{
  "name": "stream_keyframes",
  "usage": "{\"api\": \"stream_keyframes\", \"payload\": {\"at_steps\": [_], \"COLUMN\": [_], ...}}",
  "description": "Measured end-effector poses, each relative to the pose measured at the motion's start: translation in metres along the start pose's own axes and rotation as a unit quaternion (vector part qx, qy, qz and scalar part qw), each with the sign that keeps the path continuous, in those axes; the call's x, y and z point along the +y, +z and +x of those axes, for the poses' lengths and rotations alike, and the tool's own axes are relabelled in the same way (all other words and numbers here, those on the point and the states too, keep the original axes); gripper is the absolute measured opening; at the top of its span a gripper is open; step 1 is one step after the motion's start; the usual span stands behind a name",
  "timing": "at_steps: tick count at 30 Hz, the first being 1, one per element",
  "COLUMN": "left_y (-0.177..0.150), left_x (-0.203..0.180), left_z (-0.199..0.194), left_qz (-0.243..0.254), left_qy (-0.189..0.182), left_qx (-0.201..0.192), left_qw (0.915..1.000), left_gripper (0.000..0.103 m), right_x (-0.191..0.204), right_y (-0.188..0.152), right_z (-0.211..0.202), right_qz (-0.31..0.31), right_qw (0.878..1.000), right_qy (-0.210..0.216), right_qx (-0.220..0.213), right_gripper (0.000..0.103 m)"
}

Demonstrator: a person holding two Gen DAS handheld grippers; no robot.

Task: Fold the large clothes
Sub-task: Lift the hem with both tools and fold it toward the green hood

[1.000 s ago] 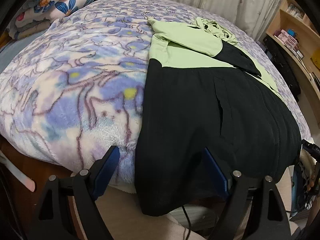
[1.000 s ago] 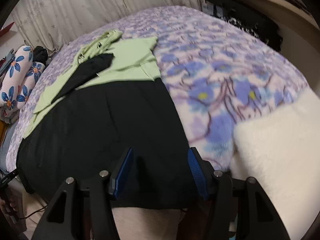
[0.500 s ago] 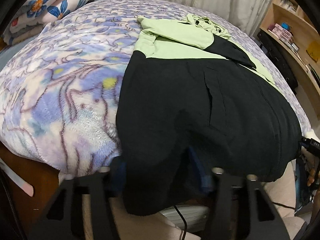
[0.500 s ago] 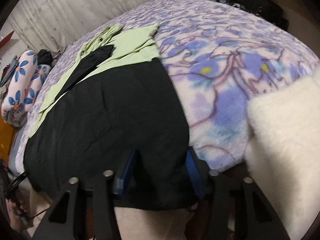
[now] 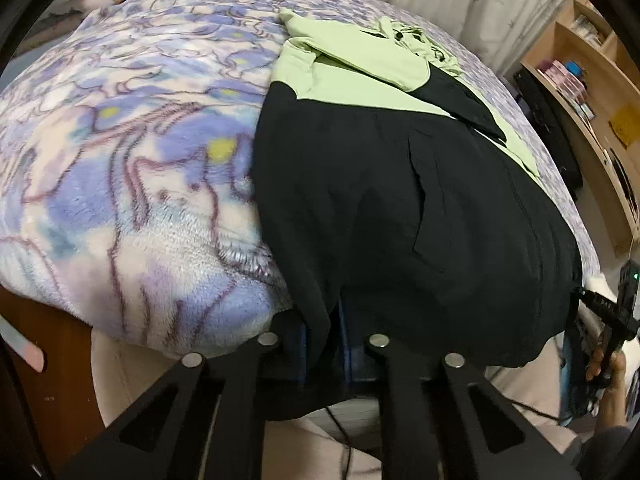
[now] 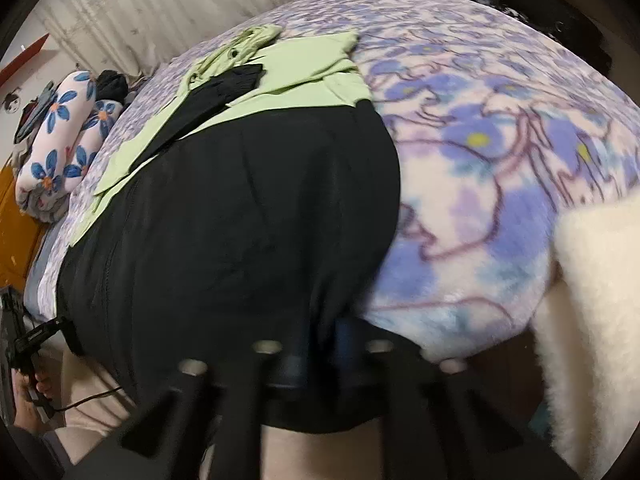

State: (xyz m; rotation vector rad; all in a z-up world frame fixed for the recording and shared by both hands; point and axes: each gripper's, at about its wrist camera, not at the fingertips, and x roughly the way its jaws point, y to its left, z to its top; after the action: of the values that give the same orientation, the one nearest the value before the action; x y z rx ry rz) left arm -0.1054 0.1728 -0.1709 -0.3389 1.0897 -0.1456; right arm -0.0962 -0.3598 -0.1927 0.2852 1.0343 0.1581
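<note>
A second ago both my claws hung open at the foot of the bed (image 5: 132, 184), one at each bottom corner of the jacket (image 5: 380, 208). Now my left claw (image 5: 322, 346) is pinched tight on a bunched tuck of the black hem at the jacket's left corner, the blue pads pressed against the cloth with almost no gap between them. My right claw (image 6: 320, 344) has done the same at the right corner; that view is smeared by motion, but the fingers stand close together with black cloth gathered between them.

The jacket lies flat on the floral fleece blanket (image 6: 500, 152), black lower body toward me and draping over the bed's edge, pale green yoke and hood (image 5: 416, 36) at the far end, sleeves already crossed inward over the chest. With both corners gripped, I judge the next step is to lift the hem and carry it up toward the green shoulders.

The hem's very edge is hidden below my fingers in both views, so I cannot tell how many layers I hold. The claw tips are buried in fabric. At the frame edge of the left view I glimpse the other handle and a hand (image 5: 604, 364), only partly in sight.
</note>
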Motion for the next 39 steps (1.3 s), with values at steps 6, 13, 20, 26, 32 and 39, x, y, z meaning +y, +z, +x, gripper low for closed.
{"api": "stream_keyframes", "payload": {"at_steps": [6,13,20,26,32,39], "left_y": [0.023,0.106,0.212,0.310,0.363,0.372], "left_x": [-0.003,-0.028,-0.045,-0.041,-0.027,-0.019], "left_z": [-0.035,-0.082,-0.079,-0.034,0.019,0.091], "left_qz": [-0.062,-0.098,-0.097,-0.114,-0.132,-0.087], "left_qy": [-0.088,-0.167,-0.150,-0.086,-0.045,0.005], "left_qx": [-0.022,-0.119,-0.155,-0.158,-0.157,-0.087], "left_qw": [0.9939,0.9738,0.9717,0.9771,0.9777,0.9924], "left_gripper": [0.003,0.003,0.003,0.018,0.087,0.087], "right_x": [0.017,0.045,0.057,0.046,0.034,0.019], "right_y": [0.023,0.099,0.206,0.295,0.328,0.334], "right_z": [-0.033,-0.072,-0.060,-0.011,0.049,0.103], "right_qz": [0.018,0.028,0.056,0.104,0.125,0.124], "right_qw": [0.997,0.983,0.973,0.978,0.984,0.989], "right_qy": [0.054,0.135,0.159,0.112,0.072,0.052], "right_qx": [-0.046,-0.122,-0.158,-0.142,-0.102,-0.057], "right_gripper": [0.005,0.005,0.005,0.010,0.049,0.049]}}
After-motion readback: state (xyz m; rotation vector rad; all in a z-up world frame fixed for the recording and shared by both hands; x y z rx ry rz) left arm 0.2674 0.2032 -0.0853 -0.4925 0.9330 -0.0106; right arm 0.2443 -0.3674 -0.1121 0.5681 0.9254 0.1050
